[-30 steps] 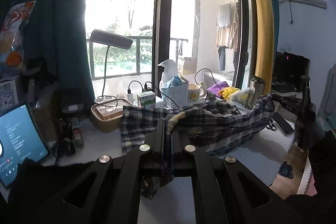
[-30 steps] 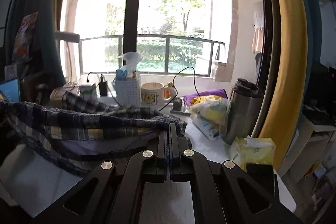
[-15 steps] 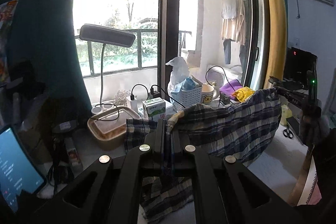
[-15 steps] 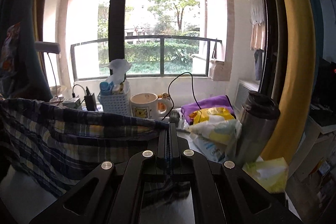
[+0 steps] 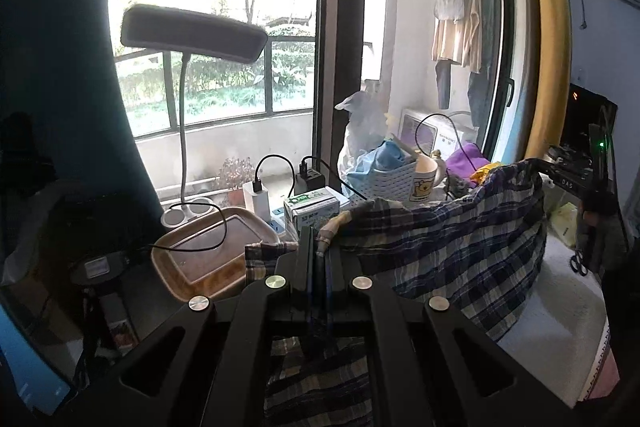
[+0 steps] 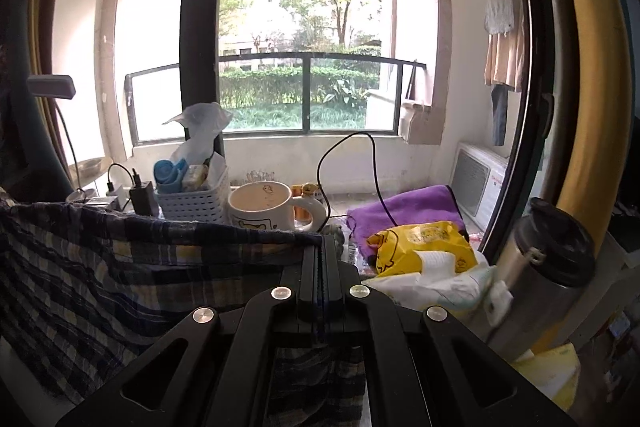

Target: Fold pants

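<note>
Both tools, left (image 5: 318, 247) and right (image 6: 320, 255), clamped on plaid pants (image 5: 460, 247), mug (image 6: 262, 207) and basket (image 6: 190, 203) just behind.

1. White table (image 5: 560, 291), bare patch at right.
2. On it: brown tray (image 5: 208, 251), lamp base (image 5: 184, 217), green carton (image 5: 316, 205), white basket (image 6: 192, 205), mug (image 6: 264, 207), purple towel (image 6: 408, 207), steel tumbler (image 6: 540, 267).
</note>
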Available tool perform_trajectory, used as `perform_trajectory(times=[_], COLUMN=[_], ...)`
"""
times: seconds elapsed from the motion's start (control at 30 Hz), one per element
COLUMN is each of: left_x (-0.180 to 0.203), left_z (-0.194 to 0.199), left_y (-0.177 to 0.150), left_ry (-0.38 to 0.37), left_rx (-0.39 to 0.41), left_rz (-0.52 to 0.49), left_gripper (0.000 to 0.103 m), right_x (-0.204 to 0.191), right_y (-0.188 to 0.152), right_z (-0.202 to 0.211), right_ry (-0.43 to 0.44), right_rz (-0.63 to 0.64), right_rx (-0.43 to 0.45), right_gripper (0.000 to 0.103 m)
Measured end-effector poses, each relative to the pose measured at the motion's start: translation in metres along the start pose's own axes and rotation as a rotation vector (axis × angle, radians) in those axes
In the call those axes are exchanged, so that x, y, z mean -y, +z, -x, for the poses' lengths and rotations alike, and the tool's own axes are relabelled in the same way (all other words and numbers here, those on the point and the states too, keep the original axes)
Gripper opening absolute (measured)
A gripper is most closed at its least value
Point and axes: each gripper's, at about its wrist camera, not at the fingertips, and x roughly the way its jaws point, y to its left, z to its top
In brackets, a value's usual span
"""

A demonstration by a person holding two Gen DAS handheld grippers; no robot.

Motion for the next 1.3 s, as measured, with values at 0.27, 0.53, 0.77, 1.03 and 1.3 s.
perform_trajectory(times=[0.27,0.53,0.77,1.03,1.3], left_x=[-0.018,-0.038,-0.044,-0.050,-0.049], left_z=[-0.055,-0.092,-0.054,-0.053,-0.050], left_y=[-0.001,-0.008,-0.018,-0.094,-0.131], left_ry=[-0.027,0.082,0.115,0.042,0.034], left_rx=[-0.074,-0.114,-0.100,-0.312,-0.410], left_rz=[0.021,0.032,0.043,0.188,0.313], left_gripper=[0.003,0.066,0.070,0.076,0.076], right_x=[0.003,-0.001,-0.007,-0.010,0.002], right_y=[-0.003,-0.012,-0.016,-0.012,-0.018], right_z=[-0.045,-0.097,-0.115,-0.087,-0.036], right_ry=[-0.024,-0.037,-0.051,-0.064,-0.064], right_rz=[0.005,0.002,0.012,0.032,-0.003], right_rx=[-0.071,-0.182,-0.232,-0.211,-0.184], right_gripper=[0.001,0.001,0.001,0.045,0.097])
